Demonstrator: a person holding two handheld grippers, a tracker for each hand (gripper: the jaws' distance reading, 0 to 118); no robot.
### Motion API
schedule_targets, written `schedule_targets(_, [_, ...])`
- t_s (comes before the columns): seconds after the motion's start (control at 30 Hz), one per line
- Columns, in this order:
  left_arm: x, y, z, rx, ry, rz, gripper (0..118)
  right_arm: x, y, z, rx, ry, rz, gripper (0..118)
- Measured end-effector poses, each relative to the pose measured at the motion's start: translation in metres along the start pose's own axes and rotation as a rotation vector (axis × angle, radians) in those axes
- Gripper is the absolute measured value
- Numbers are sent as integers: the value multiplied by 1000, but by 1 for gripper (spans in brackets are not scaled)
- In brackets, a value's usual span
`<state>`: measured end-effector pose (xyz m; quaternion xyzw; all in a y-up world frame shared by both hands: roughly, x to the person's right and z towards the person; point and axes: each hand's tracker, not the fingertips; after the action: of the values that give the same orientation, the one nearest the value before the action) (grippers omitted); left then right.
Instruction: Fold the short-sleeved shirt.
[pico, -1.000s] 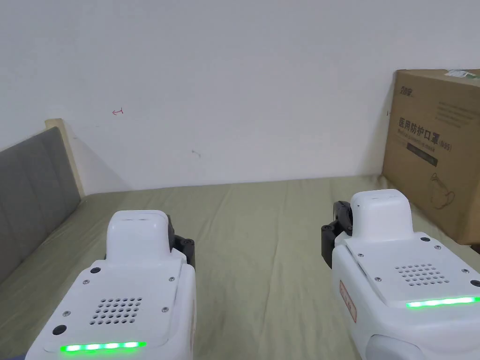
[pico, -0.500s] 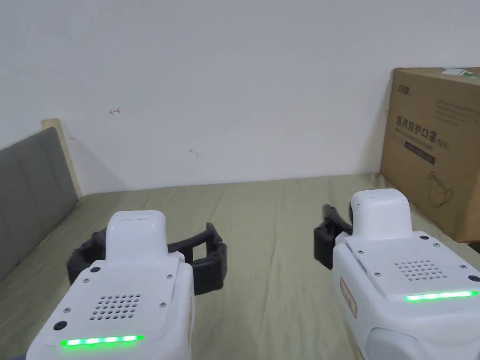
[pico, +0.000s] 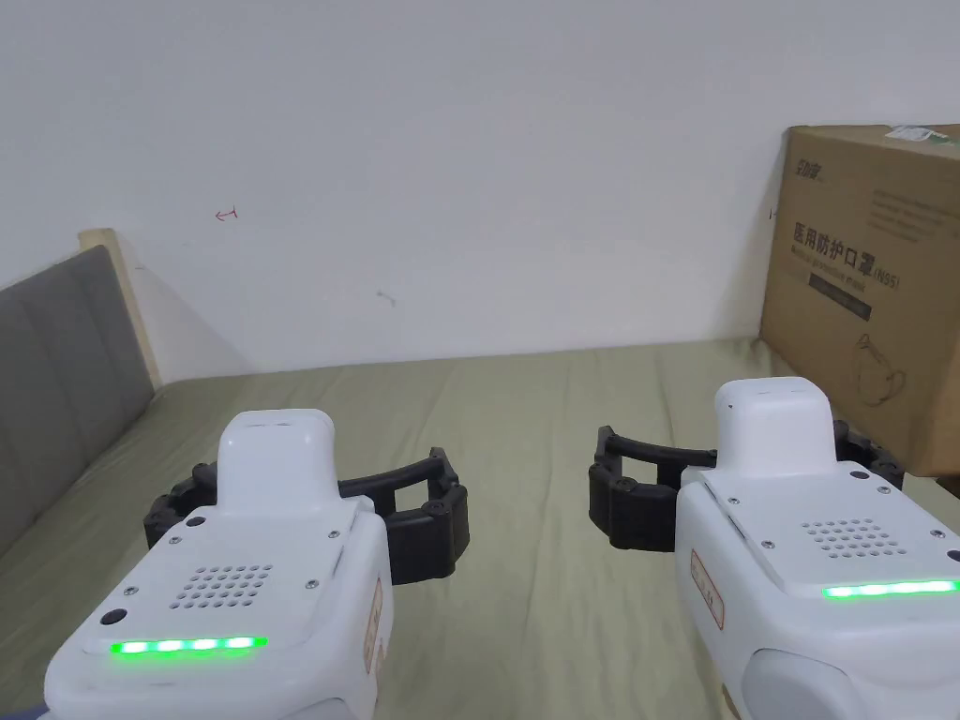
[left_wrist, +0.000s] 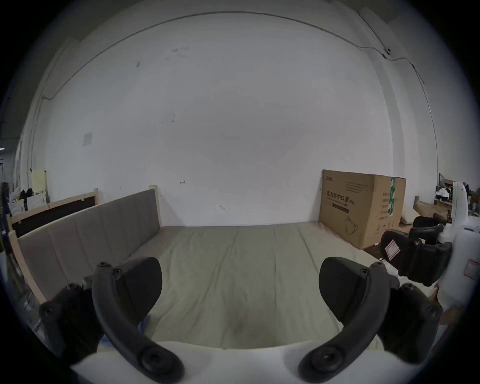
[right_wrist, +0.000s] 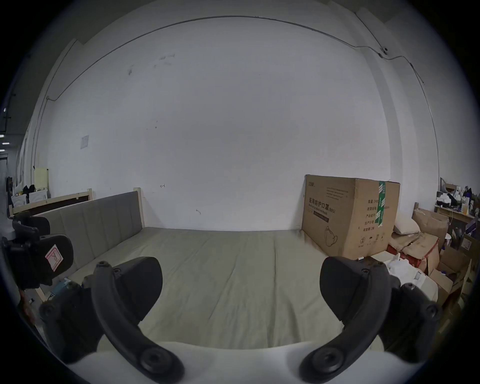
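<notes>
Two grippers were held side by side above the bed (pico: 525, 525), well apart: the left gripper (pico: 305, 511) and the right gripper (pico: 741, 487), each with jaws spread wide and nothing between them. In the head view their white bodies covered most of the jaws and the near part of the sheet; each gripper view showed both of its own jaws in full. One grey headboard (left_wrist: 85, 233) stood at the left and one box (pico: 872, 291) at the right against the wall (pico: 469, 169). The right gripper view alone took in a heap of flattened cartons (right_wrist: 426, 244) beyond the box. Where the shirt lay could not be told; the visible sheet was bare.
</notes>
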<state>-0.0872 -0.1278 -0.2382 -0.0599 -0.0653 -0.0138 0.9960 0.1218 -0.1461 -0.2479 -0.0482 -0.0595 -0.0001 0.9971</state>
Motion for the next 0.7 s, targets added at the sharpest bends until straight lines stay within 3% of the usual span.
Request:
schedule_targets(0.17, [7,-9,-8,17,92,-51,118,3,-1,1,-6,-1,8,118])
schedule_targets(0.43, [-3,-4,-12,0,20,36,118,6,-3,0,-20,-3,18,118])
schedule_targets(0.7, [4,-4,-9,49,23,-15,118,10,-4,0,-39,-5,13,118])
